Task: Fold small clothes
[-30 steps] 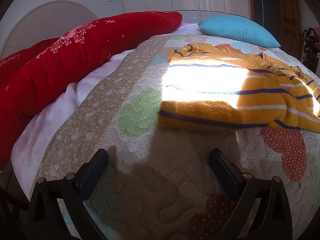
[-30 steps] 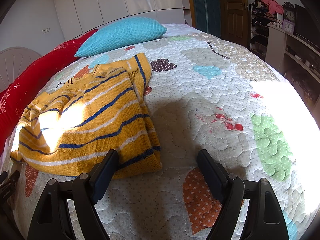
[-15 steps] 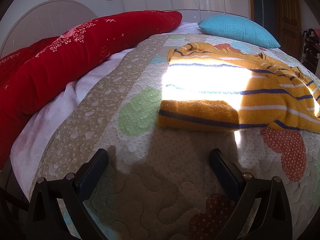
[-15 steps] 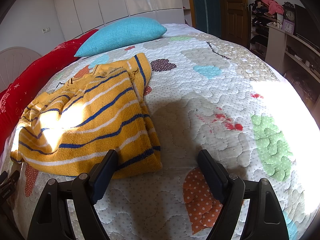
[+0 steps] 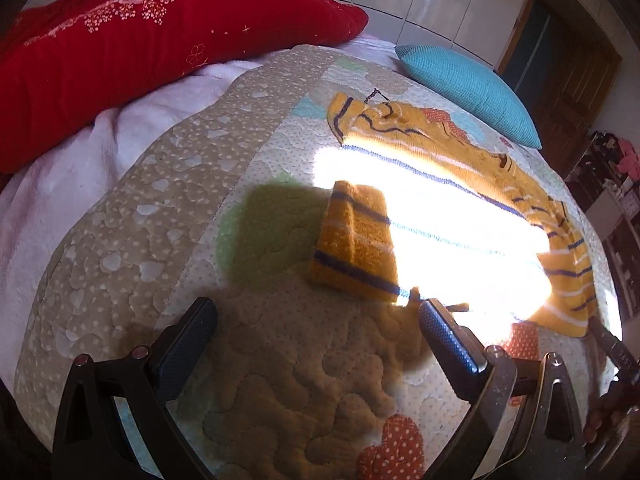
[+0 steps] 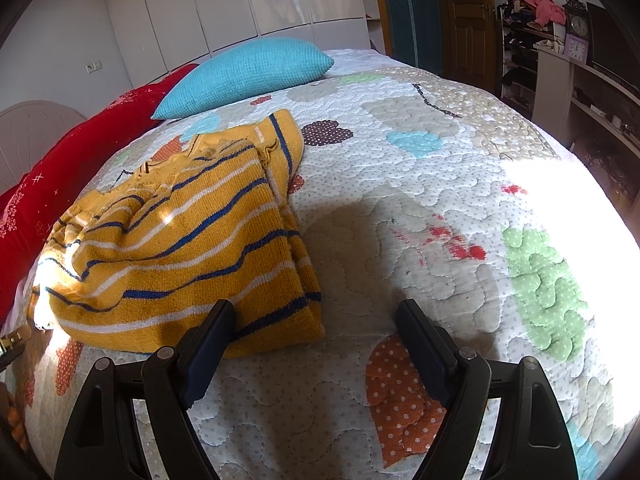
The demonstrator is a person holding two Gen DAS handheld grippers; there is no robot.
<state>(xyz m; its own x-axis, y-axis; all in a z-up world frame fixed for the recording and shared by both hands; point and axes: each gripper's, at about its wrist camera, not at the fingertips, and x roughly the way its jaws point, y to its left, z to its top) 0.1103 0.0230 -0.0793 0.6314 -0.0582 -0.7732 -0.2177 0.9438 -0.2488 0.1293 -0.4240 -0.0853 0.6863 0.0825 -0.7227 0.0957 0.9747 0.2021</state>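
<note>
Plainly, two grippers are in view, one per wrist camera, and both stand wide open with nothing between their fingers. The left gripper hangs over the quilted bedspread near the bed's front edge, tilted down; its right finger lies close to the near corner of the one garment, a yellow striped sweater, but whether it touches the knit I cannot tell, since sunlight washes that spot out. The right gripper also points down at the bedspread; its left finger lies over the sweater at its near hem, contact uncertain, while the right finger is over bare quilt beside an orange dotted patch.

One sweater lies there, mustard yellow with blue and white stripes, spread flat and partly folded across the middle of the bed toward its left side, a sleeve doubled over the body. A bright bar of sun crosses it in the left view.

Farther out, one turquoise cushion rests toward the head of the bed beyond the sweater. One long red blanket with white embroidery runs along the bed's far left edge, over a pale sheet. White wardrobe doors stand behind, and shelves line the right wall.
</note>
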